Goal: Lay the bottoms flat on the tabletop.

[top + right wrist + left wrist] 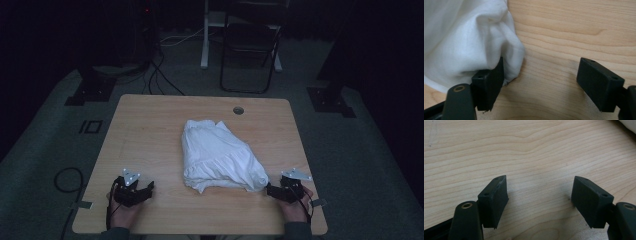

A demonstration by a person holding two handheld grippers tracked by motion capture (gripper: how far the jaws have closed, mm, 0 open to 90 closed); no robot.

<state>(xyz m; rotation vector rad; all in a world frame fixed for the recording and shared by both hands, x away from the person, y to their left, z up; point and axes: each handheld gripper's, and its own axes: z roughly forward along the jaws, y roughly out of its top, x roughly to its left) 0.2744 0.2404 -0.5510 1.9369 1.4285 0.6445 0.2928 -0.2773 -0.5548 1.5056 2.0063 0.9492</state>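
Where tools (148,189) rest, chair (248,47) beyond table (150,120).

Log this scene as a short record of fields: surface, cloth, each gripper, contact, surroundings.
surface: wooden table, round cable hole near far edge
cloth: white garment, bunched, mid-table
left gripper: open, over bare wood, apart from the garment
right gripper: open, at the garment's near right corner
contact: one right jaw against the cloth fold, nothing clamped
surroundings: folding chair beyond the table

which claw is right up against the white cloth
The right claw: one of its jaws touches the white cloth's near corner. The left claw sits apart over bare table.
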